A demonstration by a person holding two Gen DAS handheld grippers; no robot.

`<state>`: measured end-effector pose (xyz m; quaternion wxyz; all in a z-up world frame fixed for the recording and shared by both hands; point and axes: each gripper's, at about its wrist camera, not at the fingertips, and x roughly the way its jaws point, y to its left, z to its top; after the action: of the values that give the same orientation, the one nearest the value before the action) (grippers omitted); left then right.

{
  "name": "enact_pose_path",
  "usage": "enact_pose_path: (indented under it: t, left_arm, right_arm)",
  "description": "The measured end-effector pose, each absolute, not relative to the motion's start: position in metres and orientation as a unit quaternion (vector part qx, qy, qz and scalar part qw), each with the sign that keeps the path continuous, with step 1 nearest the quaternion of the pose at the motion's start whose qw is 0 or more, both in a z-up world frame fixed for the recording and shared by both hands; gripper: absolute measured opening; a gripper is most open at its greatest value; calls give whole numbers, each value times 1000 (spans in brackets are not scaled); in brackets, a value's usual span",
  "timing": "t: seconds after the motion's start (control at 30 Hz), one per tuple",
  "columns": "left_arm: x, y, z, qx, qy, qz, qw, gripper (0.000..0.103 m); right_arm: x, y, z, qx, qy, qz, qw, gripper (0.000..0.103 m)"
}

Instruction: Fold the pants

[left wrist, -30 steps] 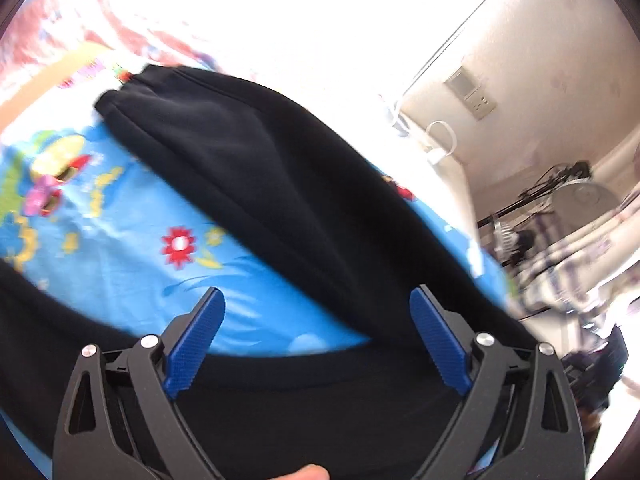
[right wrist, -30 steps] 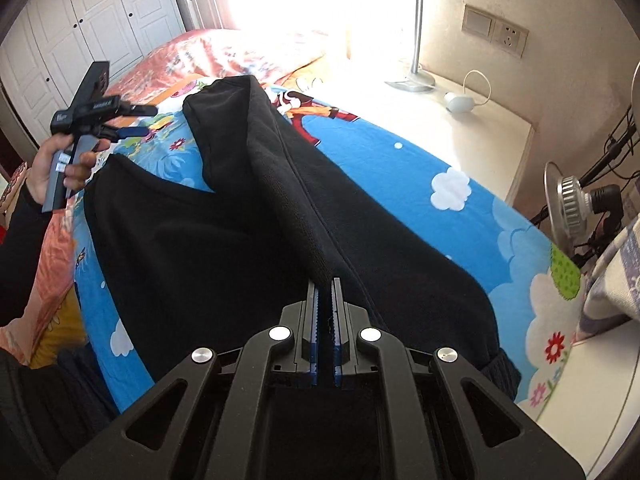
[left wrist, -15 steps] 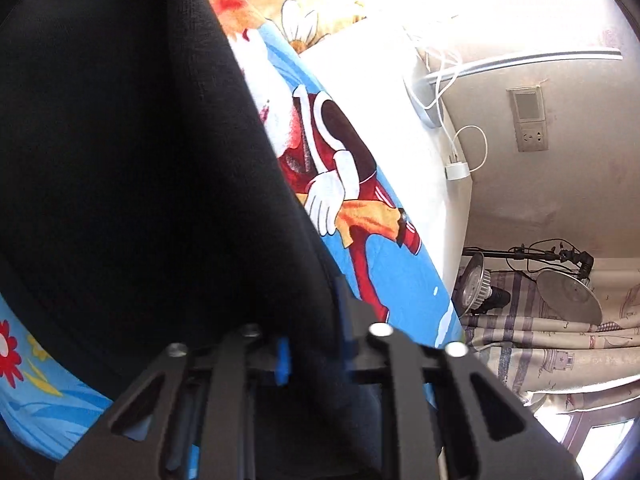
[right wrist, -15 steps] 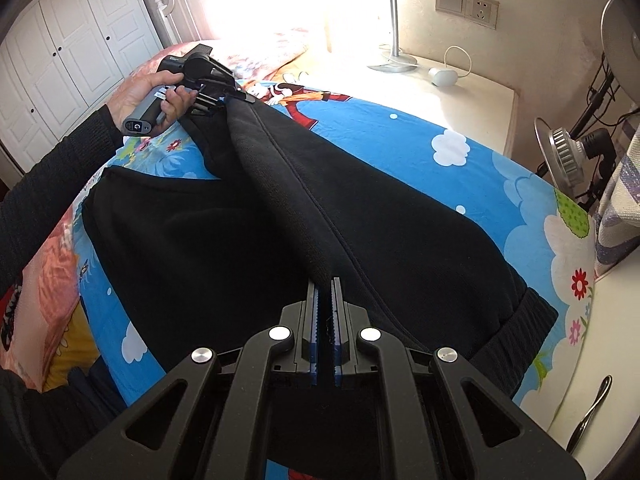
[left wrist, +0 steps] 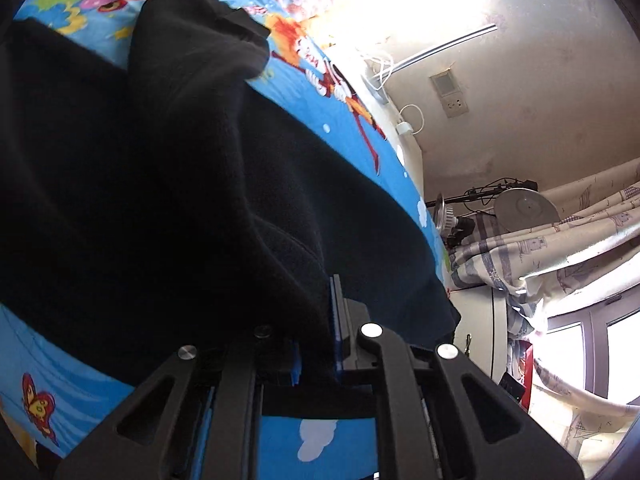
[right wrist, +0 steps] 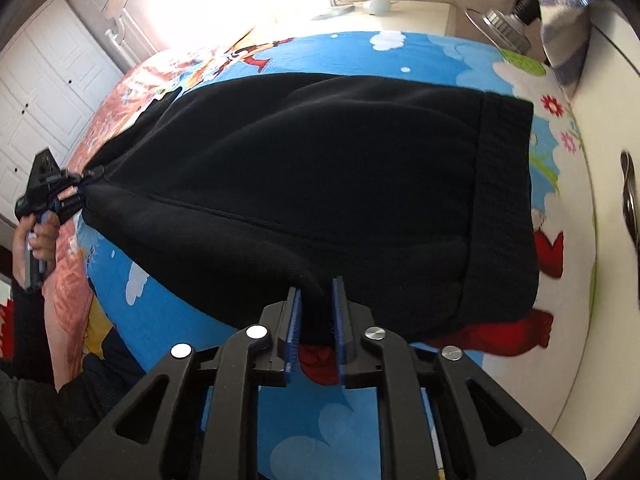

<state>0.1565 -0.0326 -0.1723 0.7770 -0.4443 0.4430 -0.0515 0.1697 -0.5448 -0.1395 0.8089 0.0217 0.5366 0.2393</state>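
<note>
On the bed (right wrist: 248,412), over the bright cartoon sheet, your black pants (right wrist: 320,184) lie doubled lengthwise, waistband toward the right edge in the right wrist view. Your left tool (left wrist: 316,344) is clamped on a thick wad of the fabric; the cloth swallows the left pad almost entirely, so only a sliver of blue shows beside it, and you can't see what lies beneath. From the right wrist view that same left tool (right wrist: 74,196) pinches the far leg end, with your left hand (right wrist: 36,240) wrapped round its handle and partly cut off by the frame edge. Your right tool (right wrist: 316,320) is easing apart right now: a fold of the pants still sits between the blue pads, with a slim gap on the right side, so it looks let go rather than pinched. The leg cuffs themselves bunch into dark folds at the top of the left wrist view, hard to separate. The nightstand (right wrist: 404,12) behind is washed out by window glare.
</note>
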Motion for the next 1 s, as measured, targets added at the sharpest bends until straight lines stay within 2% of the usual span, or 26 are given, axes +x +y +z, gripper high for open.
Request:
enact_pose_path:
  t: [0.03, 0.07, 0.1, 0.13, 0.2, 0.23, 0.33, 0.47, 0.53, 0.57, 0.6, 0.63, 0.67, 0.9, 1.0]
  left_arm:
    - [149, -32, -184, -450, 448, -44, 771, 11]
    - [145, -33, -192, -453, 449, -36, 769, 11]
    - [142, -34, -196, -455, 443, -38, 771, 11]
    - [140, -34, -195, -456, 438, -39, 774, 11]
    - [141, -36, -193, -451, 433, -41, 779, 11]
    - [143, -38, -190, -444, 431, -42, 784, 11]
    - [144, -38, -188, -445, 434, -41, 783, 13]
    - [141, -35, -189, -447, 437, -43, 780, 24]
    - [149, -40, -193, -449, 442, -43, 776, 26]
    - [152, -37, -196, -447, 446, -41, 774, 25]
    - [154, -37, -200, -447, 451, -39, 772, 24]
    - [158, -37, -203, -444, 455, -36, 771, 11]
    - [160, -39, -202, -441, 455, -35, 773, 11]
    - [128, -48, -163, -429, 428, -48, 794, 10]
    - [125, -55, -180, -419, 449, -38, 789, 10]
  right_arm:
    - [162, -551, -141, 41, 532, 234, 813, 32]
    - [155, -557, -140, 59, 525, 226, 818, 46]
    - [147, -564, -137, 80, 517, 219, 824, 72]
    - [141, -571, -133, 99, 505, 208, 832, 80]
    - [134, -588, -129, 147, 489, 180, 841, 82]
    - [134, -595, -129, 168, 485, 169, 841, 81]
    - [141, -604, -134, 221, 477, 149, 838, 70]
    - [160, -608, -145, 260, 482, 121, 828, 69]
    - [169, -612, -149, 279, 482, 109, 823, 66]
    - [172, -613, -150, 280, 481, 103, 825, 54]
    - [174, -612, -150, 271, 479, 90, 830, 27]
    - [174, -615, -148, 258, 477, 74, 837, 11]
    - [173, -619, -147, 259, 473, 68, 840, 5]
    - [141, -623, -107, 218, 436, 51, 872, 3]
    - [148, -624, -122, 202, 452, 33, 868, 3]
